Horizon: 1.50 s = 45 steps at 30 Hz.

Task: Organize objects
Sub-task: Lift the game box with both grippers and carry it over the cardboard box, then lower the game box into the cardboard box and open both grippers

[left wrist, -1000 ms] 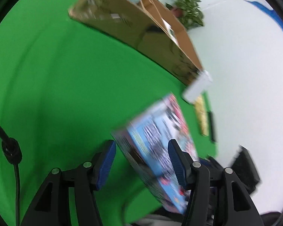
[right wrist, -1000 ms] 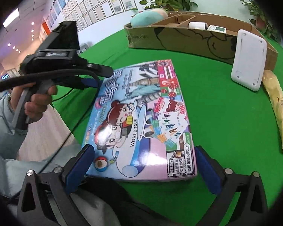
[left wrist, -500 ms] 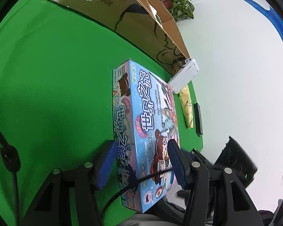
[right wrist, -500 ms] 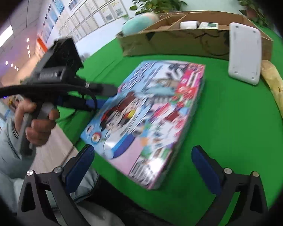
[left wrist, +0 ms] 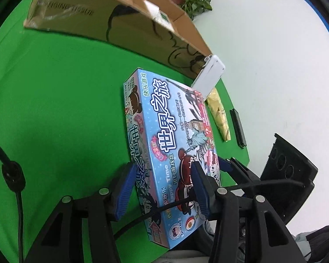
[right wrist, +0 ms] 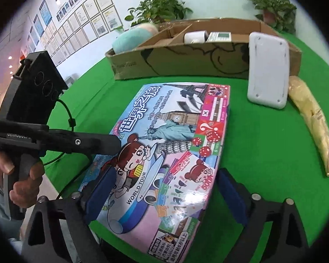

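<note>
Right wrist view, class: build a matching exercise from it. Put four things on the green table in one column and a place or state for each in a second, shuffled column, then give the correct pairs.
Things:
1. board game box
2. white device
3. gold wrapped package
4. teal plush

Places or states:
A. leaning upright against the cardboard box
B. at the cardboard box's far left end
C. lying flat at the table's right edge
D. between the right gripper fingers

Pairs: 1-D, 2-A, 3-C, 4-B

- Game box [right wrist: 171, 153]: glossy printed cardboard.
- Storage carton [right wrist: 186, 61]: matt brown corrugated cardboard.
- Surface [left wrist: 54, 98]: matt green cloth.
- White case [right wrist: 267, 72]: smooth plastic.
</note>
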{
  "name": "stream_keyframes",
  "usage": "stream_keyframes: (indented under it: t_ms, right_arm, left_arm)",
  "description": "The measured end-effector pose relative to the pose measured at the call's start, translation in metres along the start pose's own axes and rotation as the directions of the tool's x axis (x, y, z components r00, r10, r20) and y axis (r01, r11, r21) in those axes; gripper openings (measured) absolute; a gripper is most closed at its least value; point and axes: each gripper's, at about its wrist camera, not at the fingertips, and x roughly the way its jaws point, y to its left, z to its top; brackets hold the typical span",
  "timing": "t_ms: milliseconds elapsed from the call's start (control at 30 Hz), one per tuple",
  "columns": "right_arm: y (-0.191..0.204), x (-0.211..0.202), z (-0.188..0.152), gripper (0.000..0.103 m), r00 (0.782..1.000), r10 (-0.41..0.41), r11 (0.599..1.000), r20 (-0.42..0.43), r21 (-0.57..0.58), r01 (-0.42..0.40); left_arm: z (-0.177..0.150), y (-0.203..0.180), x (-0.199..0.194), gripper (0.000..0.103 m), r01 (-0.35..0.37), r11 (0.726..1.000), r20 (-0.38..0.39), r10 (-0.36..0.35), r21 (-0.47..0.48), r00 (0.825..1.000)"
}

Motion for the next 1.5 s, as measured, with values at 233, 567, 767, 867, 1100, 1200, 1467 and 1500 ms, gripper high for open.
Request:
stream_keyframes:
  t_ms: [233,567,767,867,1100,1200,1467,1500]
  right_arm:
    - [0.009,-0.023,0.023,0.083,0.985,-0.083,0.996,0.152,-0.027,0.088]
    - [-0.006,-0.052,0.086,0.082,0.939,-0.132,0.988,0.316,-0.03,0.15]
    - [-0.024,-0.055,0.154,0.082,0.916,-0.149,0.984,0.373,-0.035,0.175]
    - [-0.035,-0.055,0.188,0.082,0.915,-0.151,0.982,0.375,-0.048,0.182]
    - [-0.056,-0.026,0.247,0.082,0.941,-0.094,0.992,0.326,-0.046,0.115]
    - [-0.066,0.001,0.261,0.081,0.958,-0.063,0.998,0.278,-0.008,0.068]
    - [-0.078,0.064,0.262,0.081,0.991,0.054,0.989,0.125,0.127,-0.07]
    - [-0.075,0.069,0.262,0.08,0.991,0.071,0.986,0.11,0.141,-0.086]
  left_arm:
    - [0.015,-0.038,-0.027,0.047,-0.029,0.996,0.114,0.02,0.082,0.993]
    - [0.084,-0.105,-0.055,0.049,-0.109,0.965,0.244,0.049,0.24,0.969]
    - [0.144,-0.141,-0.057,0.049,-0.149,0.949,0.287,0.066,0.278,0.956]
    - [0.182,-0.147,-0.054,0.049,-0.14,0.953,0.296,0.058,0.267,0.954]
    - [0.25,-0.137,-0.056,0.049,-0.167,0.963,0.312,0.096,0.209,0.945]
    - [0.271,-0.117,-0.046,0.049,-0.18,0.971,0.288,0.129,0.16,0.949]
    - [0.285,-0.052,-0.03,0.047,-0.262,0.965,0.214,0.253,0.016,0.944]
    - [0.286,-0.046,-0.029,0.047,-0.269,0.963,0.206,0.263,0.002,0.943]
